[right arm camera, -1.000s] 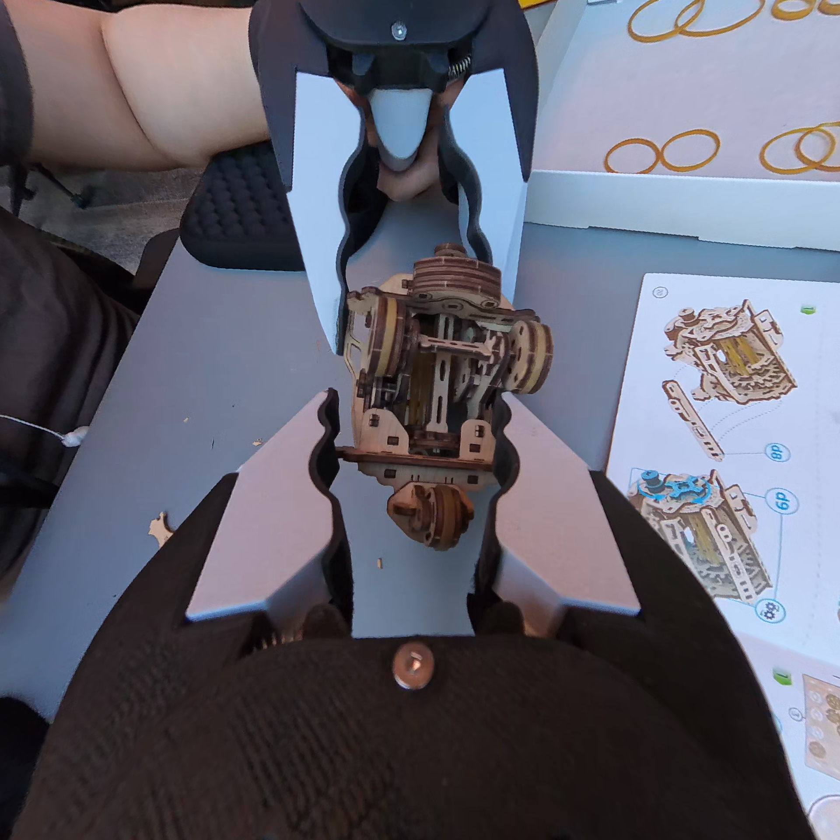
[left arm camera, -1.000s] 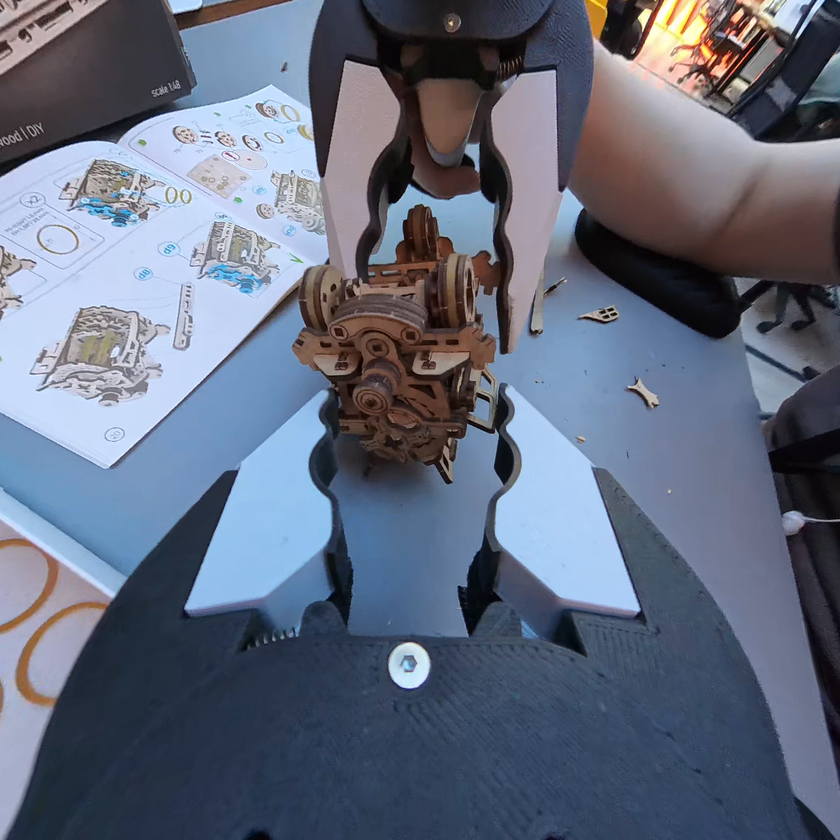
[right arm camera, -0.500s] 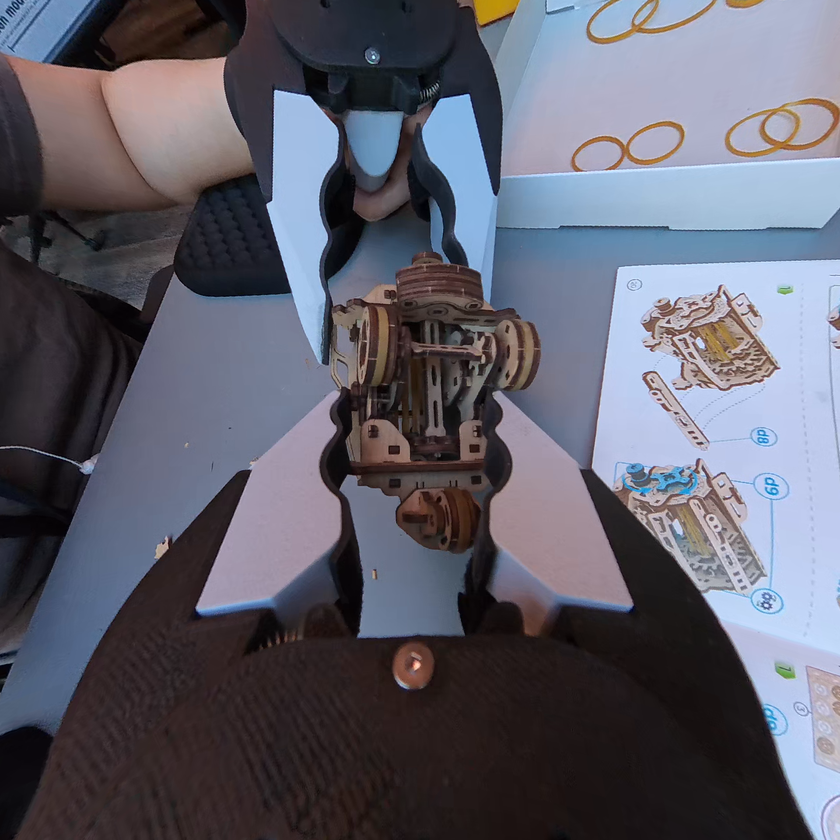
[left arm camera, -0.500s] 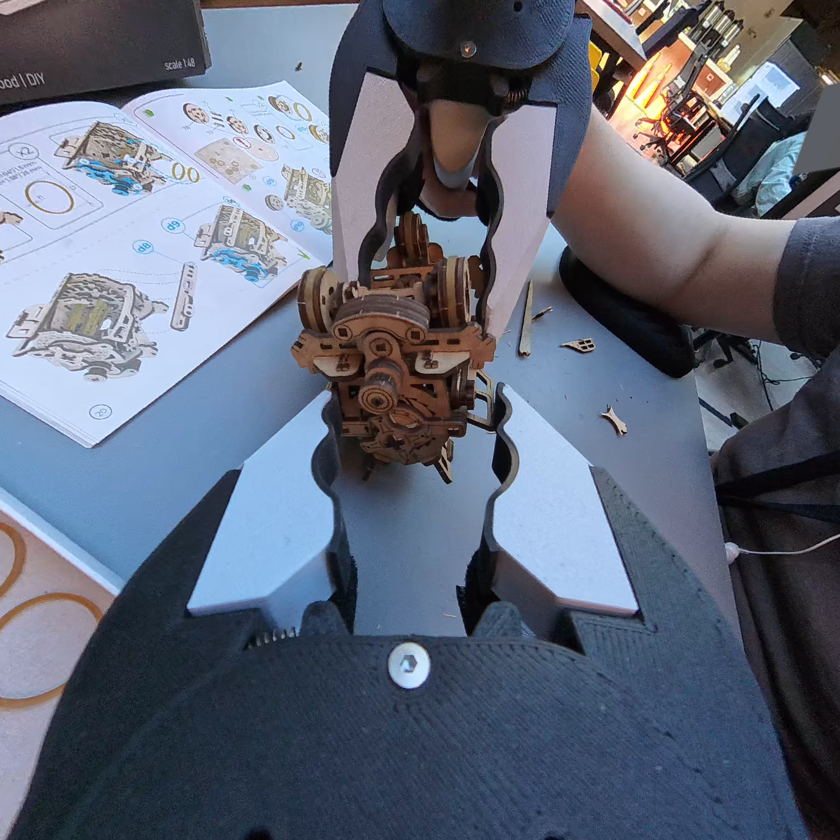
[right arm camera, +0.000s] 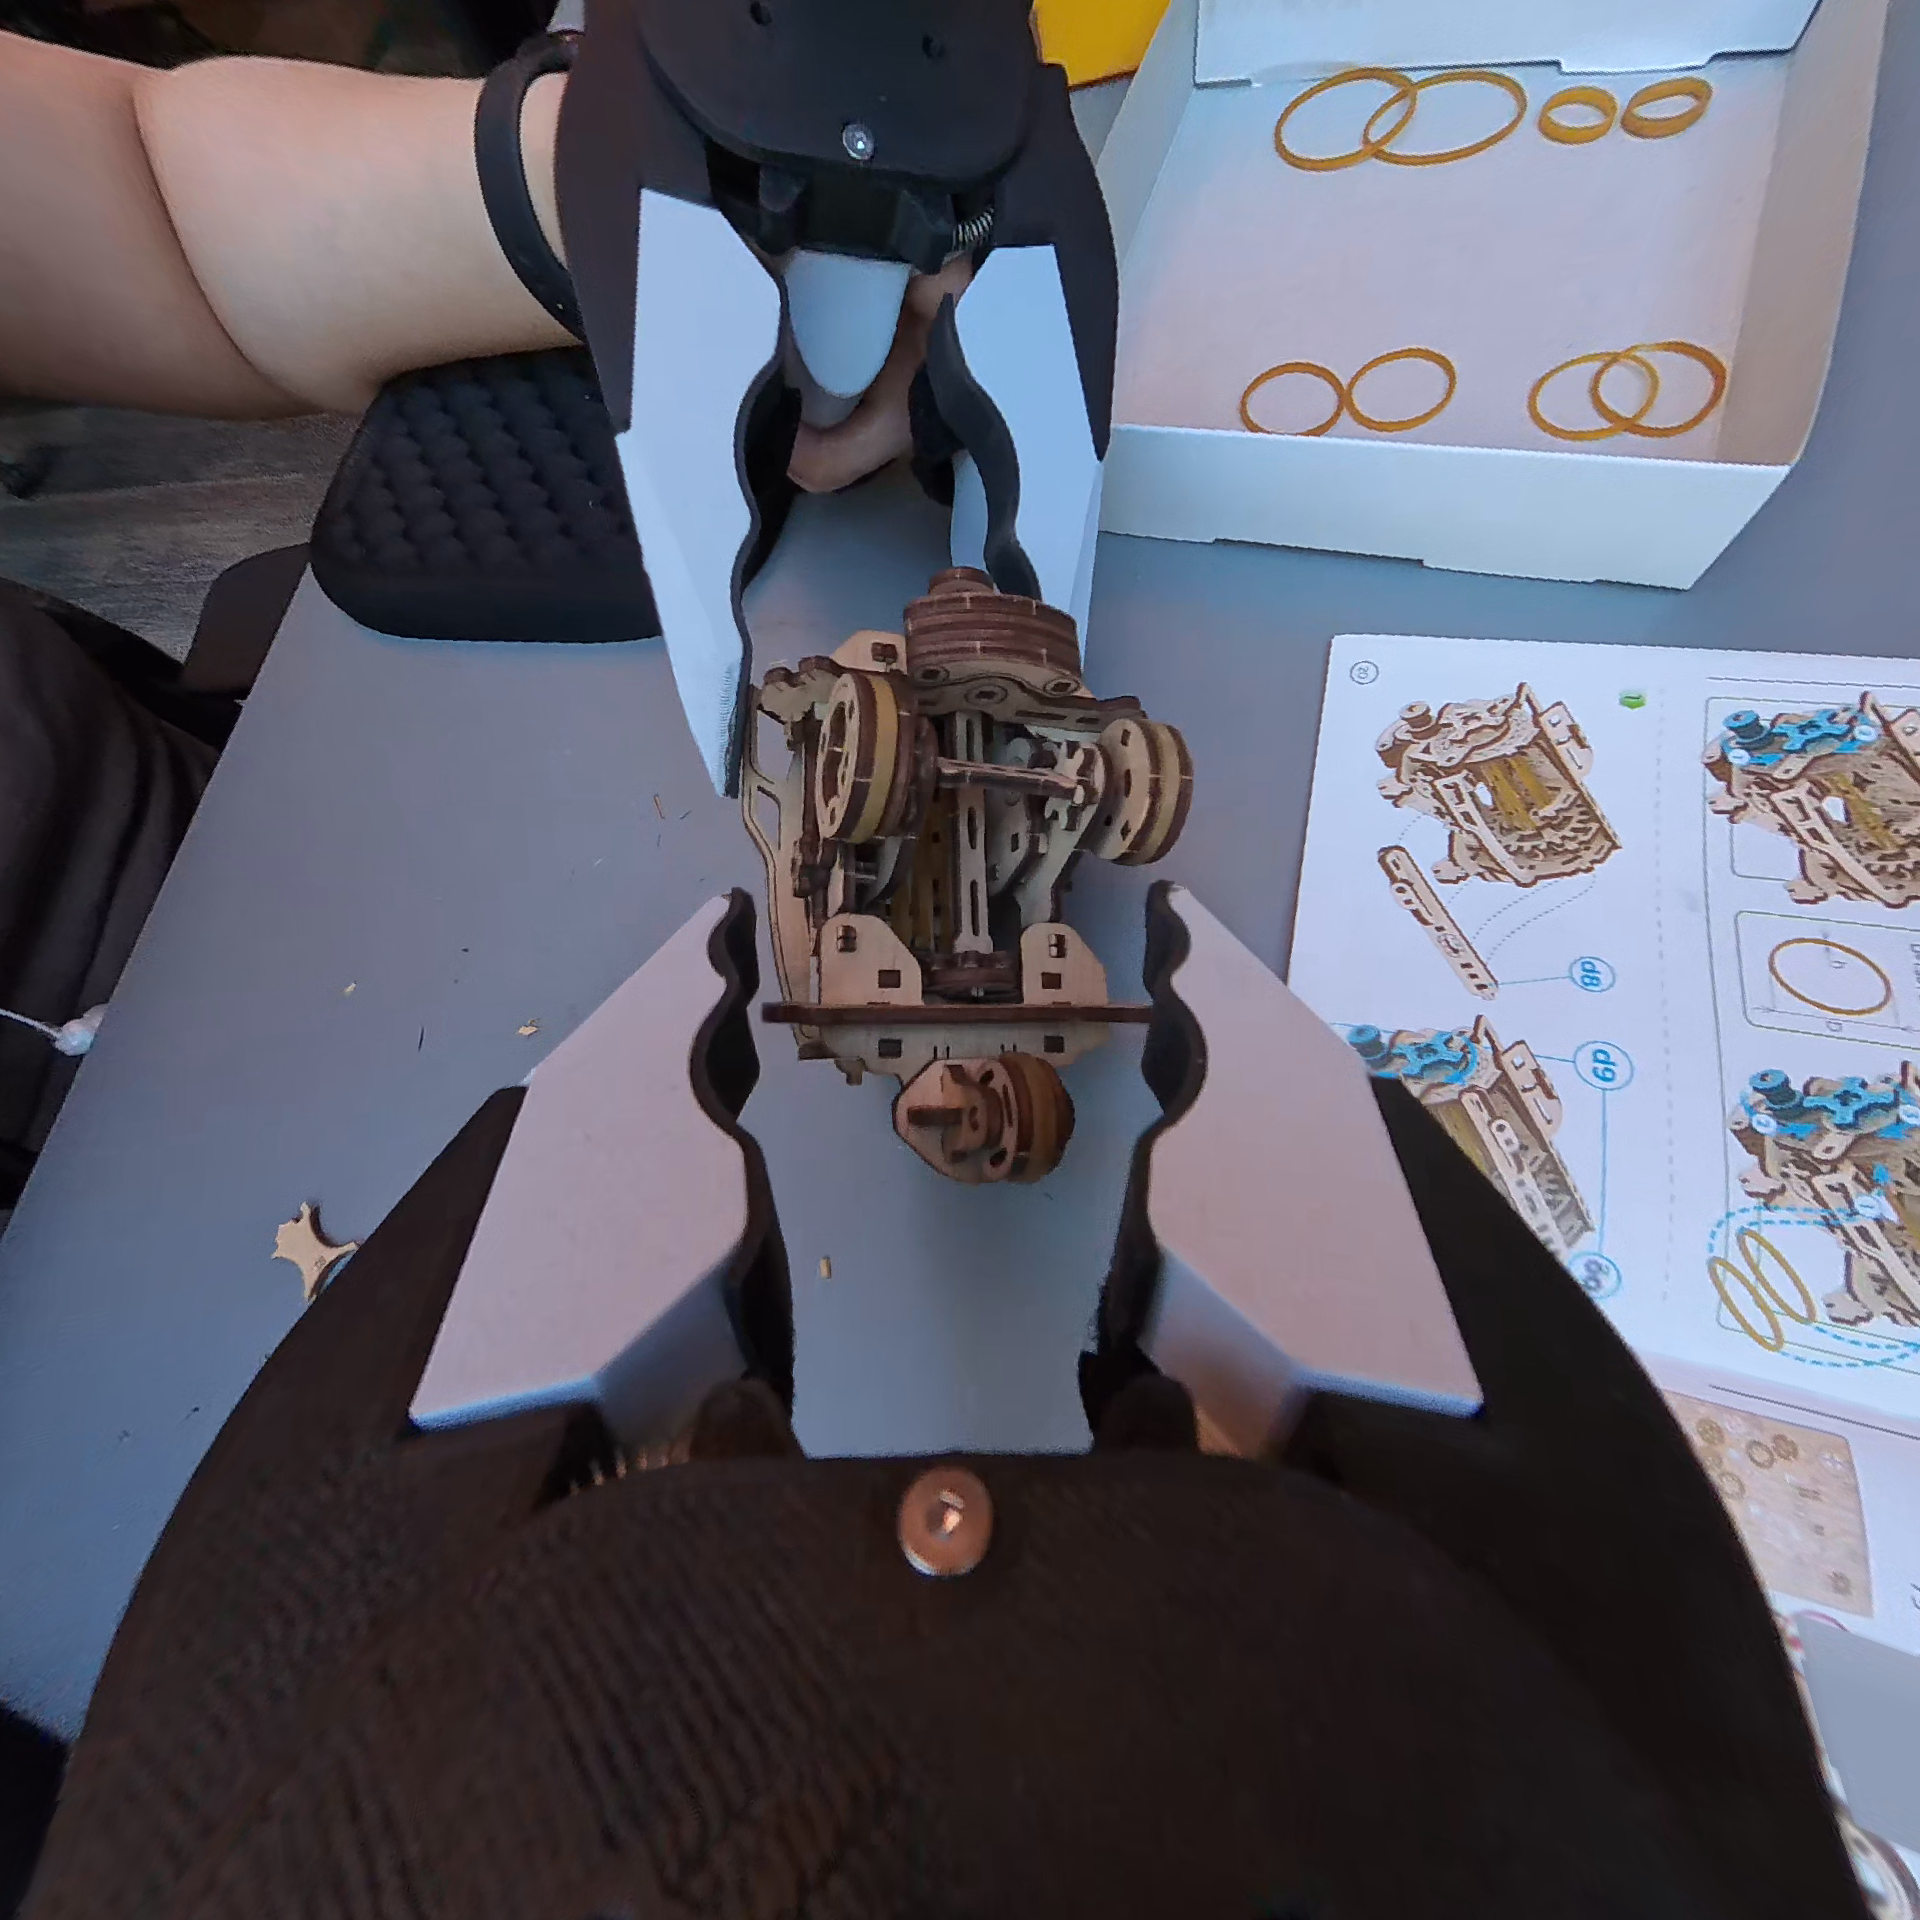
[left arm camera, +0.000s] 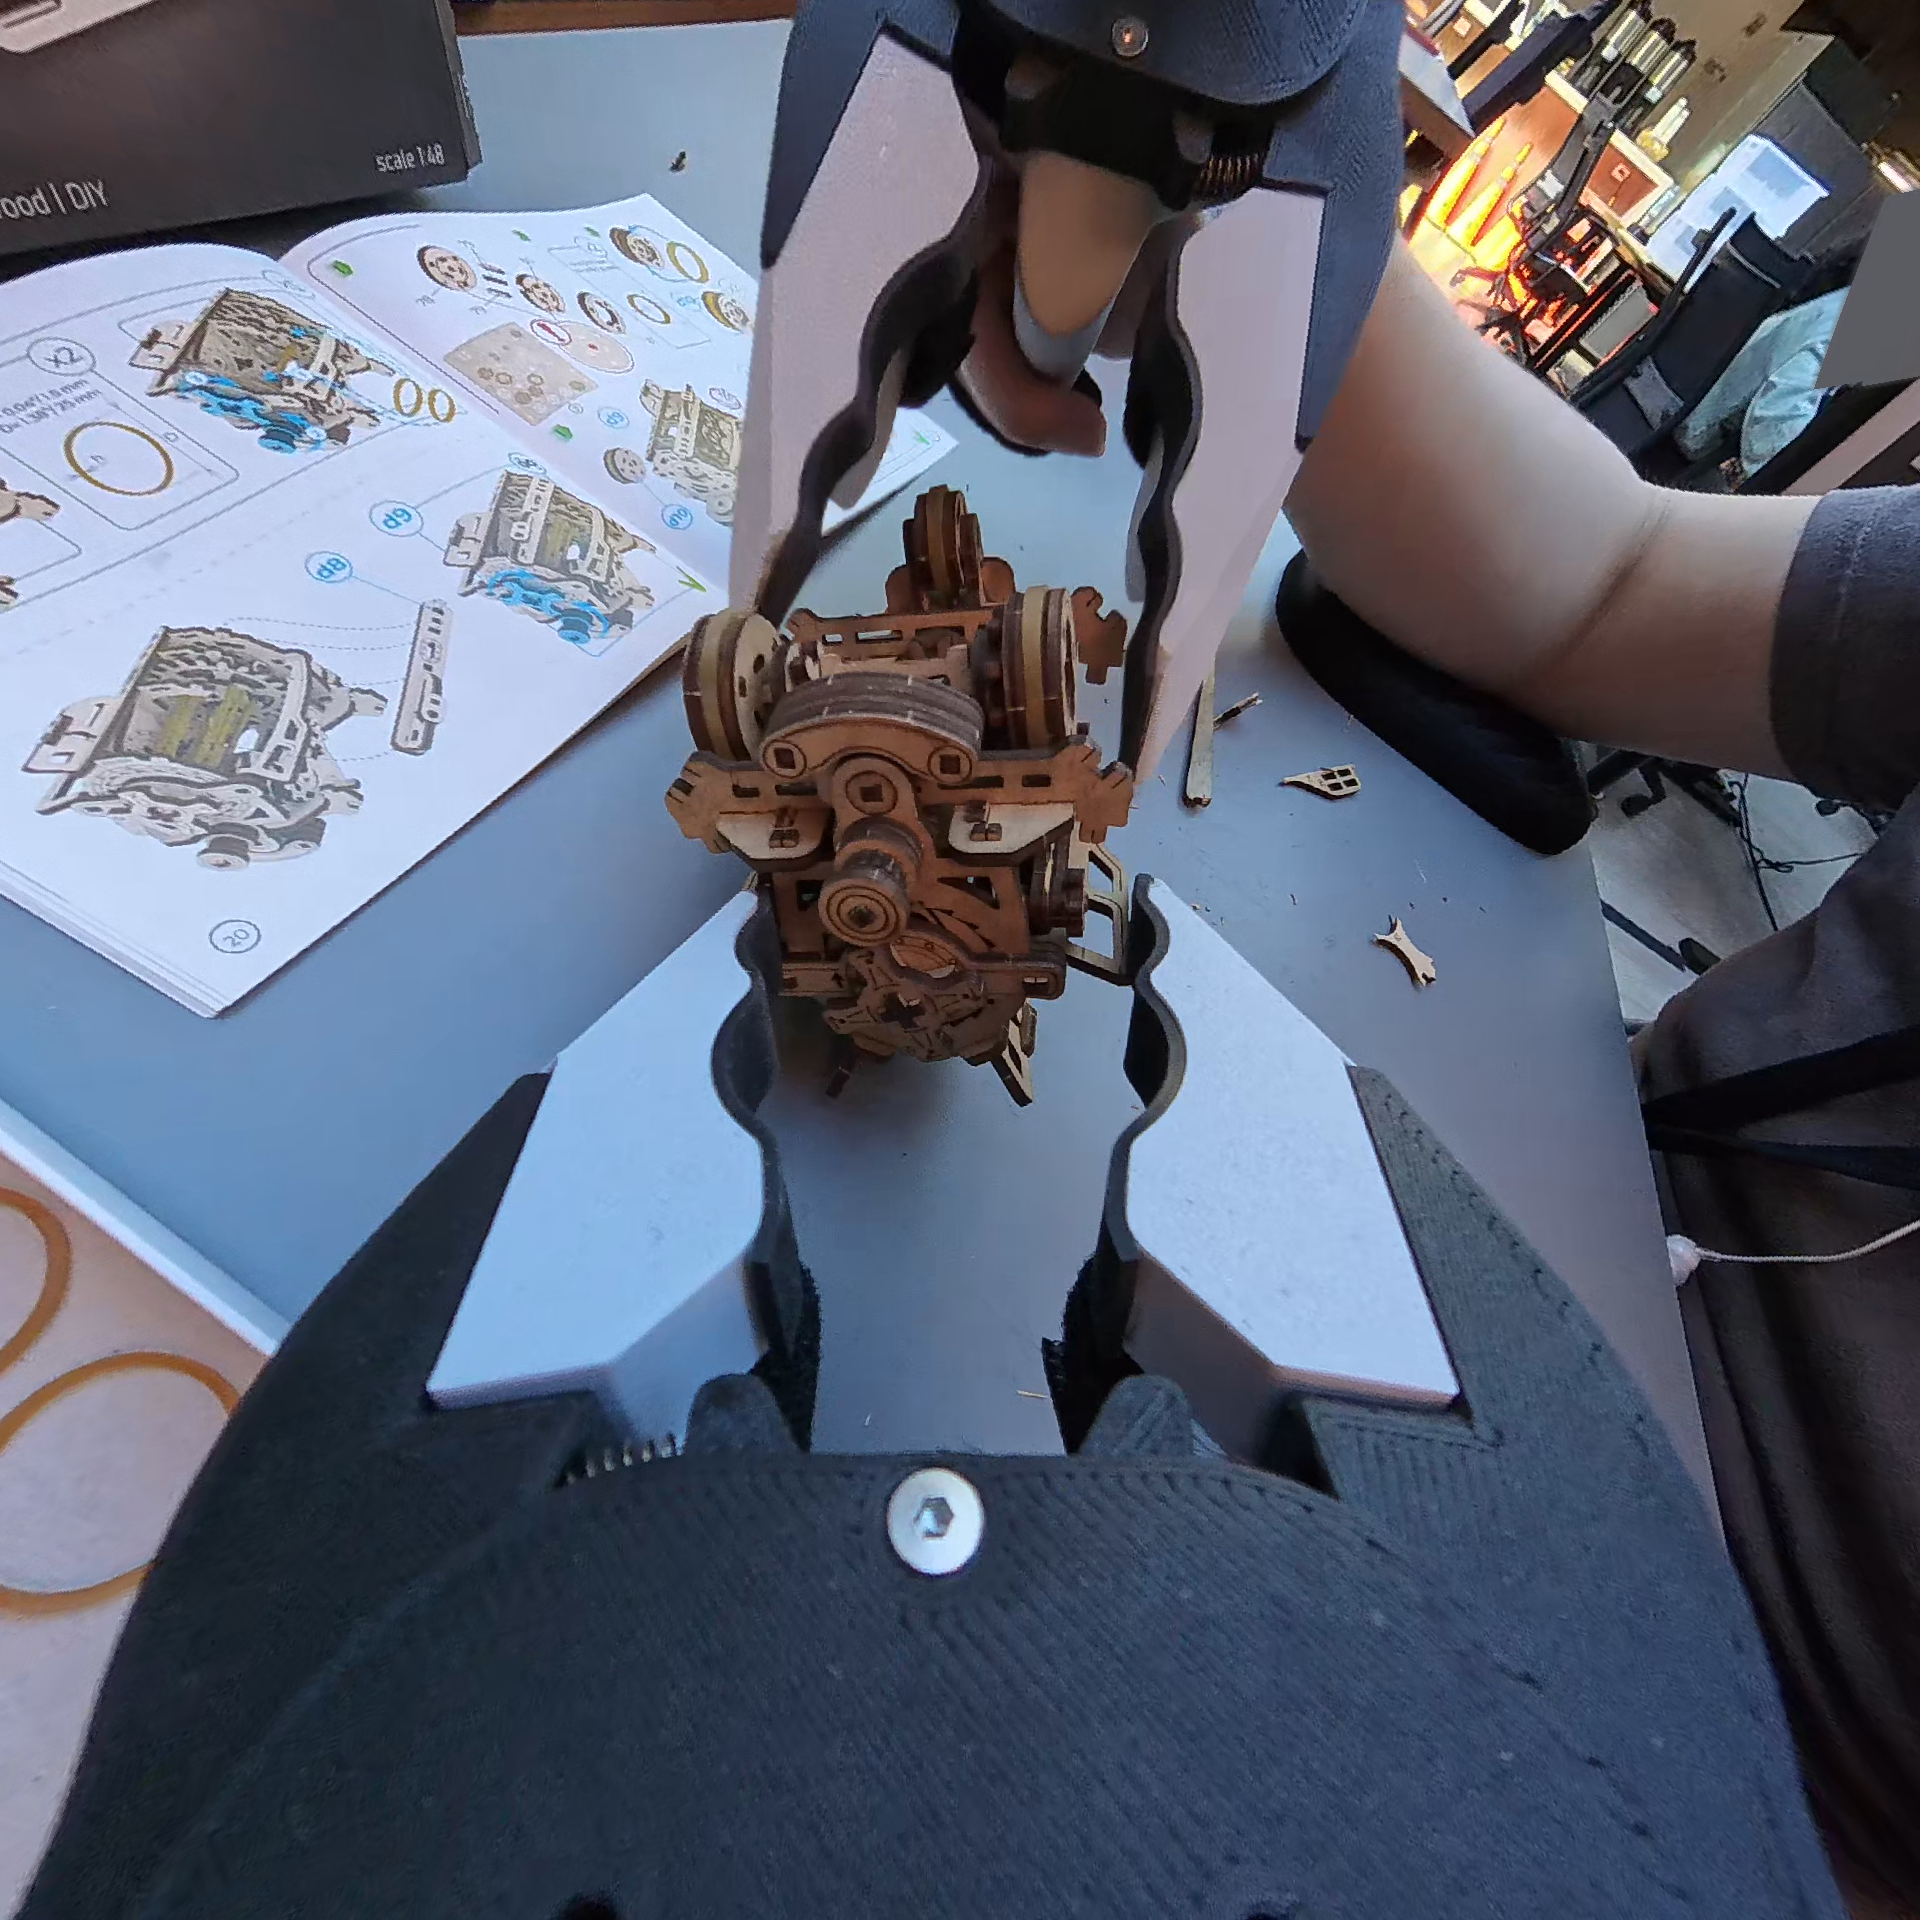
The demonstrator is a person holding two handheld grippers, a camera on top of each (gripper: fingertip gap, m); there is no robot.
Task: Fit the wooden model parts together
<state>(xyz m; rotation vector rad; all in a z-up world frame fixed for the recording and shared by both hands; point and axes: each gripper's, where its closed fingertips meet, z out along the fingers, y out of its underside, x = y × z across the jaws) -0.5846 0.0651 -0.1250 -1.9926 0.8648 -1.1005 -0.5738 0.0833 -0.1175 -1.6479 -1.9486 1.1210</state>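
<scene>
A wooden mechanical model (left arm camera: 894, 821) with gears and wheels stands on the grey table (left arm camera: 468, 1039) between both grippers; it also shows in the right wrist view (right arm camera: 956, 883). My left gripper (left arm camera: 945, 904) is shut on the model's lower front, with both fingers against its sides. It reaches in from the far side in the right wrist view (right arm camera: 899, 707). My right gripper (right arm camera: 945, 909) is open, its jaws set a little wider than the model's rear plate and around it. It faces me in the left wrist view (left arm camera: 948, 691).
An open instruction booklet (left arm camera: 312, 571) lies beside the model. A white box (right arm camera: 1455, 499) holds rubber bands. A black box (left arm camera: 208, 94) stands at the back. A black wrist pad (right arm camera: 478, 499) and wooden scraps (left arm camera: 1403, 951) lie near the table edge. A person's forearms are close. The tips of both grippers are at nearly the same place.
My right gripper's jaws have spread a little since half a second ago, when they pinched the rear plate. My left gripper's grip is unchanged. The model has barely moved.
</scene>
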